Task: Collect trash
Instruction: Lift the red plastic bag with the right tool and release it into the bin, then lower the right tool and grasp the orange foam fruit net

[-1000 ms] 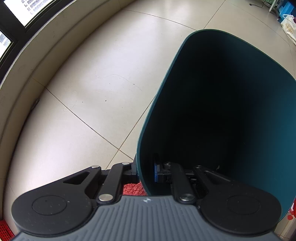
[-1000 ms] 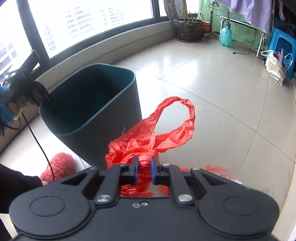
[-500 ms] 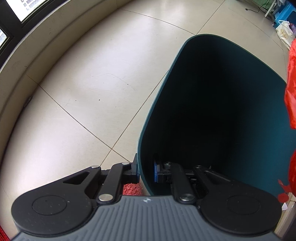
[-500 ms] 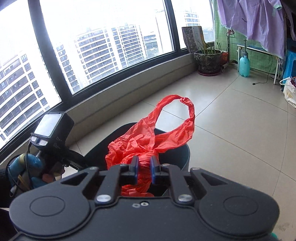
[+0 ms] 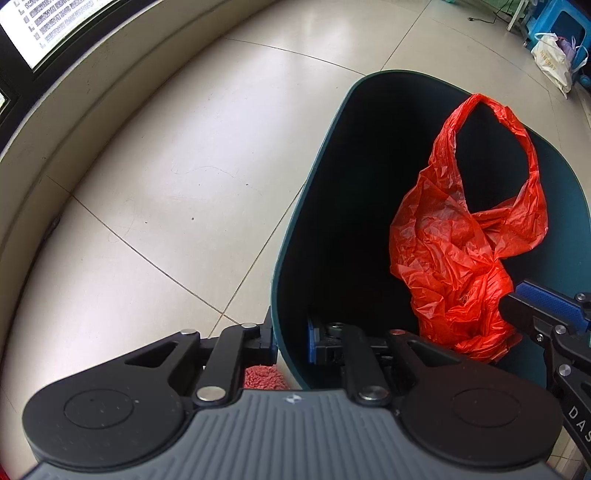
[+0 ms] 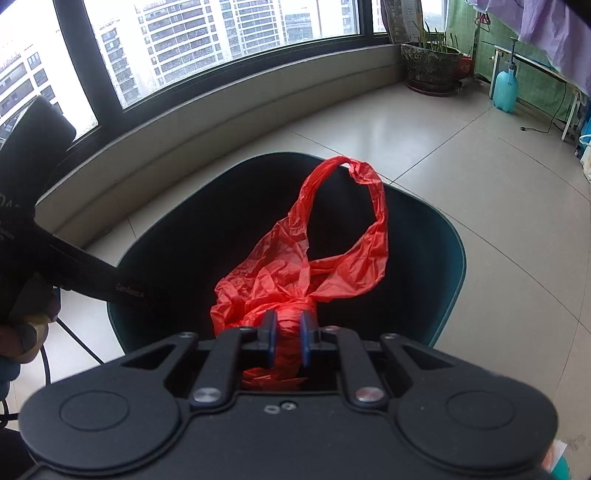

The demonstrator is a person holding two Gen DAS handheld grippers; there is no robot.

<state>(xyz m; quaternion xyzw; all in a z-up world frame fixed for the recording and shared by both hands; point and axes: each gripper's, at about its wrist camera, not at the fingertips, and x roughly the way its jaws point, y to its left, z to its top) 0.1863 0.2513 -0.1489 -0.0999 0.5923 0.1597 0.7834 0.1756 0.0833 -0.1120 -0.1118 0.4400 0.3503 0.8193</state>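
red plastic bag (image 6: pixel 295 280) hangs over the open mouth of the teal bin (image 6: pixel 456 266), pinched in the right gripper (image 6: pixel 287 334). left gripper (image 5: pixel 291 341) clamps the bin's near wall, one finger inside. something pink, perhaps a slipper (image 5: pixel 264 377), lies beside the bin.

1. Setting: enclosed balcony or sunroom of a high-rise flat; a home.
2. Curved window (image 6: pixel 221 48) in dark frames, with tall apartment blocks (image 6: pixel 192 37) outside.
3. Low beige sill wall (image 6: pixel 229 110) following the window's curve.
4. Glossy cream floor tiles (image 5: pixel 207 177) with thin grout lines.
5. Large potted plant (image 6: pixel 430 62) on the floor by the window.
6. Turquoise pump sprayer bottle (image 6: pixel 508 86) near a white-legged rack.
7. Purple cloth (image 6: pixel 546 40) hanging overhead, like laundry drying.
8. Dark teal waste bin (image 6: pixel 448 258) standing on the tiles.
9. White shopping bag (image 5: pixel 552 61) beside a blue plastic stool (image 5: pixel 567 22).
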